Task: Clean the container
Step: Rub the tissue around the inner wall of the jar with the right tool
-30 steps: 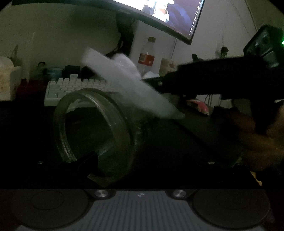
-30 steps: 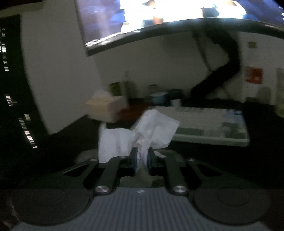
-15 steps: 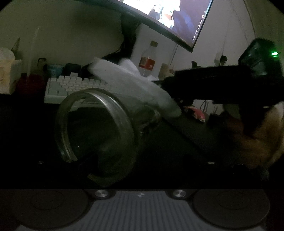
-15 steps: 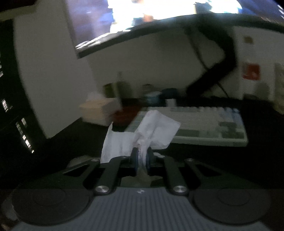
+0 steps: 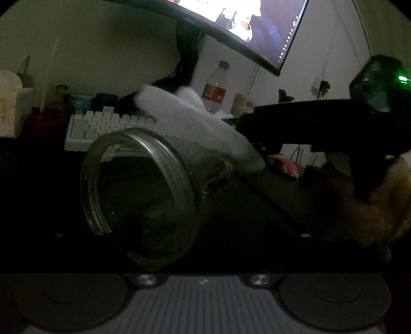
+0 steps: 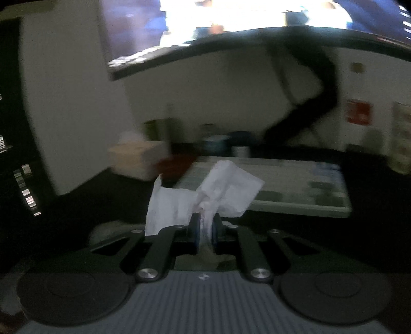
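Observation:
A clear glass jar [image 5: 143, 185] lies tilted, its open mouth turned toward the left of the left wrist view. My left gripper [image 5: 167, 221] holds it; one dark finger [image 5: 128, 231] crosses the lower rim and the rest is lost in shadow. My right gripper [image 5: 231, 120] reaches in from the right, shut on a crumpled white tissue [image 5: 195, 126]. The tissue rests against the jar's upper outer wall. In the right wrist view the tissue [image 6: 218, 190] fans out from between the blue pads of the right gripper [image 6: 204, 223]. The jar is not seen there.
A white keyboard [image 5: 108, 126] lies on the dark desk behind the jar, under a lit curved monitor [image 5: 246, 23]. A red-labelled plastic bottle [image 5: 214, 90], cups [image 5: 79, 102] and a tissue box [image 5: 12, 110] stand at the back. A person's hand [image 5: 380, 205] grips the right tool.
The tissue and the right gripper have shifted slightly over the jar's side. The jar stays where it was in the left gripper.

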### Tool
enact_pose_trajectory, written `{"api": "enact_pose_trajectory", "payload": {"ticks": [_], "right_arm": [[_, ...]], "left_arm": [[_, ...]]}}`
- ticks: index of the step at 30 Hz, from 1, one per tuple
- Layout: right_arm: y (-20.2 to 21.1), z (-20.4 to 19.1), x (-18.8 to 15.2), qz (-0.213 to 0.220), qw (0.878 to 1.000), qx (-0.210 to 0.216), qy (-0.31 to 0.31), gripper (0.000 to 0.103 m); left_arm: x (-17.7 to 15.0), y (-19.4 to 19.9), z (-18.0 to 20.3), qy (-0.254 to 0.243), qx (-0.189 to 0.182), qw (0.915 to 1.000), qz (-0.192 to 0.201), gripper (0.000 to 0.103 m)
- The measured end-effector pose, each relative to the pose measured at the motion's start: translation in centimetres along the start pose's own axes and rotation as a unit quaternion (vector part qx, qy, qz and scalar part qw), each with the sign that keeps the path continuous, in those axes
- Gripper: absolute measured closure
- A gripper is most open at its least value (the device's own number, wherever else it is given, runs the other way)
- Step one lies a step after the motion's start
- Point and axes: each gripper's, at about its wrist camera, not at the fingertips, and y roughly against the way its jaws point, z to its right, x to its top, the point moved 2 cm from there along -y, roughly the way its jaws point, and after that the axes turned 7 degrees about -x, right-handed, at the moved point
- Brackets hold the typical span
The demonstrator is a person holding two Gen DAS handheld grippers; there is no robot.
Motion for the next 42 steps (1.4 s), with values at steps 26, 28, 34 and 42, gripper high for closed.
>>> {"api": "enact_pose_trajectory", "payload": {"ticks": [26,28,34,42], "right_arm": [[2.5,-1.4,-1.4,-0.008,0.997,0.076,-0.001,0.092],[2.0,-0.6,-1.2,-0.006,0.998,0.052,-0.015,0.093],[3.0,-1.8,-1.8,-0.002,0.999,0.032,0.008,0.092],[1.9,-1.1,-1.1,-0.003,1.0,0.03,-0.002,0.092]], "left_arm": [[-0.2,-0.8,1.3,-0.01,-0.008,0.9999,-0.006,0.0],[-0.2,-0.8,1.3,-0.011,-0.007,0.9999,-0.007,0.0],[-0.5,-1.1,2.2,-0.051,0.004,0.9984,-0.024,0.0],[-0.6,-1.0,2.2,-0.051,-0.004,0.9983,-0.027,0.0]]}}
